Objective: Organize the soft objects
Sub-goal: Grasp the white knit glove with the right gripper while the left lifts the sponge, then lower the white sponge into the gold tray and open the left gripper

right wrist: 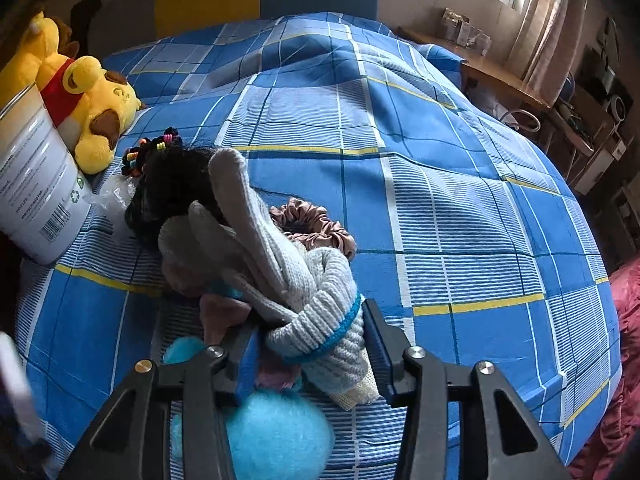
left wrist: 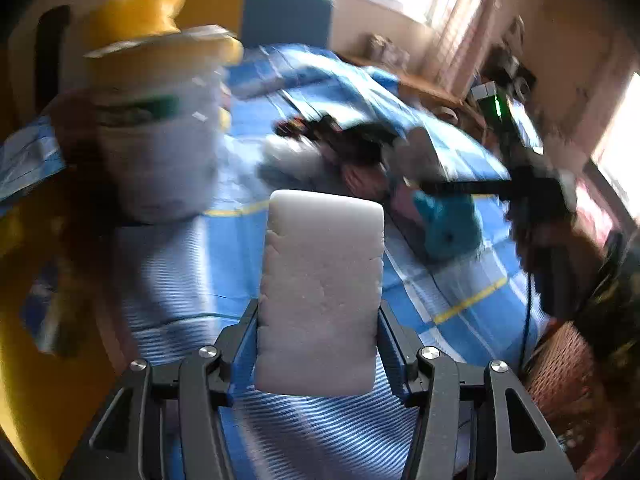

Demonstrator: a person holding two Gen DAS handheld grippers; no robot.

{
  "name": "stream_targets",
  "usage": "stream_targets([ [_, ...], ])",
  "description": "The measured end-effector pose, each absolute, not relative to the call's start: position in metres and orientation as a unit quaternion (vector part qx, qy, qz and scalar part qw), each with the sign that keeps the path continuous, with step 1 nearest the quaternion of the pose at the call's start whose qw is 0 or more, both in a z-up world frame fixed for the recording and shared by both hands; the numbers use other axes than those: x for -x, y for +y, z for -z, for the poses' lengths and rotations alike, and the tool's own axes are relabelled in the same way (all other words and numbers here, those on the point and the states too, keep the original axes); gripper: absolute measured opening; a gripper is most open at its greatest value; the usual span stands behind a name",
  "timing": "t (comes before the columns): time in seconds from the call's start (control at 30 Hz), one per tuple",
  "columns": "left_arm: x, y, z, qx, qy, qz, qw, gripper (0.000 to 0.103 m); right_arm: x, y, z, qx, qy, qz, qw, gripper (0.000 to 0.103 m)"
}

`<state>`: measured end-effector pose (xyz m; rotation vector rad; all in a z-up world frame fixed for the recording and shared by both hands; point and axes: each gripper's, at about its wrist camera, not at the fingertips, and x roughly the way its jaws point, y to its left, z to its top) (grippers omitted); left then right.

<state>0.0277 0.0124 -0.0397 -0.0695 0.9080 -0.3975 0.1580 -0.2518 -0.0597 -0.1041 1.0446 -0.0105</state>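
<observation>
The left tool (left wrist: 318,344) grips a white foam block (left wrist: 320,292) between its two fingers, holding it upright above the blue checked bedspread (left wrist: 192,264), with a white tin (left wrist: 160,152) blurred to the left. The right tool (right wrist: 308,344) is closed on a grey knitted sock (right wrist: 320,320) that lies on the bed in a small heap with a pink scrunchie (right wrist: 316,228), a black wig (right wrist: 172,188) and a blue fluffy toy (right wrist: 276,432). A yellow plush bear (right wrist: 88,100) leans by the tin at the bed's far left.

Blue plaid bed (right wrist: 440,208), white tin (right wrist: 38,200), yellow plush (right wrist: 92,108), knitted heap (right wrist: 288,280), perhaps a scrunchie (right wrist: 316,228)
</observation>
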Motion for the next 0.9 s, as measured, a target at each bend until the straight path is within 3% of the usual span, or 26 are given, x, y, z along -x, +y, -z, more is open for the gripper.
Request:
stream_targets([
  [0.23, -0.034, 0.112, 0.002, 0.093, 0.408, 0.080, 0.905, 0.055, -0.158, -0.251, 0.059, 0.049, 0.500, 0.006, 0.865, 0.047],
  [0.47, -0.074, 0.205, 0.025, 0.101, 0.434, -0.068, 0.893, 0.056, -0.157, -0.248, 0.060, 0.061, 0.498, 0.009, 0.865, 0.046],
  [0.73, -0.118, 0.239, 0.067, 0.084, 0.465, -0.123, 0.873, 0.062, -0.156, -0.246, 0.060, 0.069, 0.496, 0.013, 0.866, 0.046],
  [0.9, -0.111, 0.232, 0.056, 0.074, 0.439, -0.130, 0.886, 0.067, -0.156, -0.246, 0.061, 0.068, 0.497, 0.013, 0.865, 0.046],
])
